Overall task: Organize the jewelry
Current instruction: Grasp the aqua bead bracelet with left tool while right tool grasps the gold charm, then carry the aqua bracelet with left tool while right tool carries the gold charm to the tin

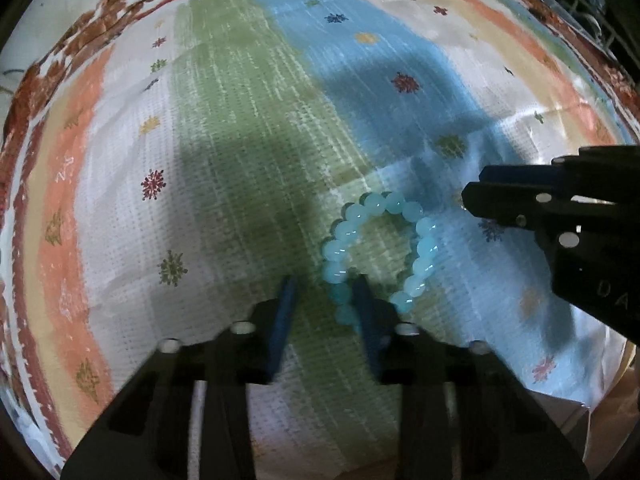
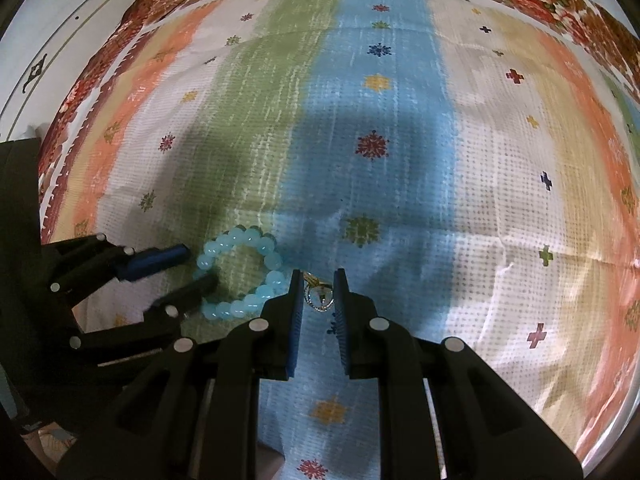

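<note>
Right tongs (image 2: 317,294) are shut on a small metal pendant (image 2: 318,298), held just off the striped cloth (image 2: 400,184). At their 10 o'clock, left tongs (image 2: 188,268) stand narrow astride the blue bead bracelet (image 2: 240,276); pad contact cannot be told. One bead strand should be pinched squarely before lifting.

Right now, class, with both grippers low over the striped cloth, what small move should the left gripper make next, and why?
Probably finish closing the left gripper on the blue bead bracelet, then lift. Its fingers straddle the near bead strand, one inside the loop, with a gap showing. The right gripper looks closed on a small metal charm.
</note>
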Tool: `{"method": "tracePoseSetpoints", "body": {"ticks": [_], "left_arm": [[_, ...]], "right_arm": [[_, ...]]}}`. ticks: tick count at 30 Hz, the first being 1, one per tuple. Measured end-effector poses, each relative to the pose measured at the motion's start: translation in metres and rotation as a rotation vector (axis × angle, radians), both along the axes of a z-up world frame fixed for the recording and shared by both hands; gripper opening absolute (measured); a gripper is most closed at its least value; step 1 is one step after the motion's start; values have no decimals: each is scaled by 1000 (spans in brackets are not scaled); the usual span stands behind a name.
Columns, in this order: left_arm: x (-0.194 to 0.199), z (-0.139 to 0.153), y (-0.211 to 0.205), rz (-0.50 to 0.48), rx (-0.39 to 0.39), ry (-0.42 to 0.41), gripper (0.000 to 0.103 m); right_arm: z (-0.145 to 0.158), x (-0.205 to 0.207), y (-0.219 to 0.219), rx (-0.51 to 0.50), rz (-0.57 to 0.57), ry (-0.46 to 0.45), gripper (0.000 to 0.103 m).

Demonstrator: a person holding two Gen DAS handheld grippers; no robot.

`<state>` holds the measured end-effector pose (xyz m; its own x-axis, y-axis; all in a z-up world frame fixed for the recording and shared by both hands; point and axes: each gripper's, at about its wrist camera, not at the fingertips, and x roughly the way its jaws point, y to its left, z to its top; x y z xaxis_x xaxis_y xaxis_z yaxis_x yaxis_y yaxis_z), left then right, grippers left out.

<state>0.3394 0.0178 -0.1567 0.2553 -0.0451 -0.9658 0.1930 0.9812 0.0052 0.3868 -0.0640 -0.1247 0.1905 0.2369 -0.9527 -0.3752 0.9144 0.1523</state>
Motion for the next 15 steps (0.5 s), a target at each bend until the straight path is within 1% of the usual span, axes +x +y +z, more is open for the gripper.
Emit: {"method": "tracePoseSetpoints", "body": {"ticks": [1, 6, 10, 13, 15], "left_arm": [[-1, 0, -1, -5, 6, 0, 11], [-1, 1, 1, -2, -4, -5, 11], [-4, 6, 4, 11, -15, -20, 11], [-6, 13, 6, 24, -50, -32, 11], [-7, 20, 8, 39, -59, -49, 11]], "right_arm": [[0, 0, -1, 0, -1, 0, 16], [3, -3, -4, 0, -10, -5, 16], [10, -10, -8, 8, -9, -23, 16], [14, -18, -7, 19, 13, -26, 16], [18, -22, -6, 17, 11, -38, 16]]}}
